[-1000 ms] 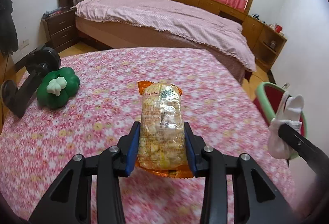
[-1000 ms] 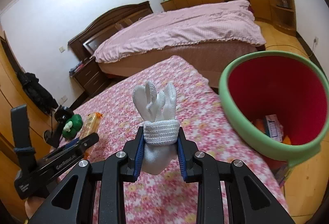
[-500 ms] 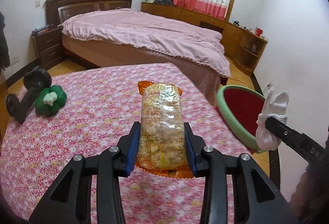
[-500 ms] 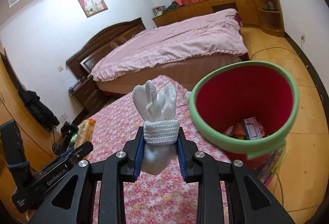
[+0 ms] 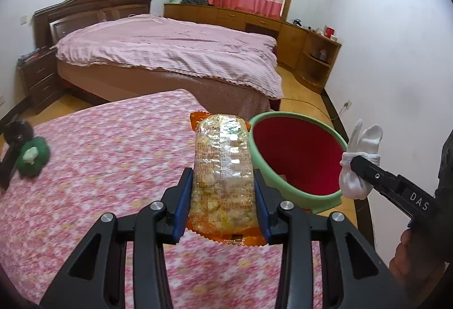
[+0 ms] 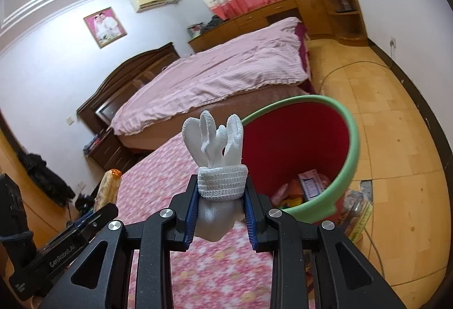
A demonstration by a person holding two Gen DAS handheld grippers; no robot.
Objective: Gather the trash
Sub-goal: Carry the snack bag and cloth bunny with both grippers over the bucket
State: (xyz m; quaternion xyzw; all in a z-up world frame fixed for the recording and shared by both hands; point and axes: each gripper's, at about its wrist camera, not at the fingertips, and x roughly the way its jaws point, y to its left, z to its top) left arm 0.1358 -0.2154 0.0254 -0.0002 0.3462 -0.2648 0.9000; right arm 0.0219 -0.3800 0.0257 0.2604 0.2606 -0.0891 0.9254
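My left gripper (image 5: 223, 184) is shut on a clear snack packet with orange ends (image 5: 222, 167), held upright above the flowered tabletop (image 5: 113, 167). Just beyond it to the right stands a trash bin (image 5: 334, 200) with a green rim and red inside. My right gripper (image 6: 219, 190) is shut on a rolled white glove (image 6: 218, 150), with the bin (image 6: 351, 156) close behind it on the right. Several wrappers (image 6: 308, 184) lie in the bin's bottom. From the left wrist view the right gripper (image 5: 356, 164) and its glove (image 5: 362, 144) hang at the bin's right rim.
A green toy pepper (image 5: 32, 156) and a black stand (image 5: 11, 144) sit at the table's far left. A bed with a pink cover (image 5: 170, 54) lies behind the table. Wooden cabinets (image 5: 311, 51) line the far wall. A cable (image 6: 339, 68) runs across the wooden floor.
Both grippers have swung right and risen a little with their loads. The bin has come from the frame's edge to just behind both held things, and the pepper has slid far left.
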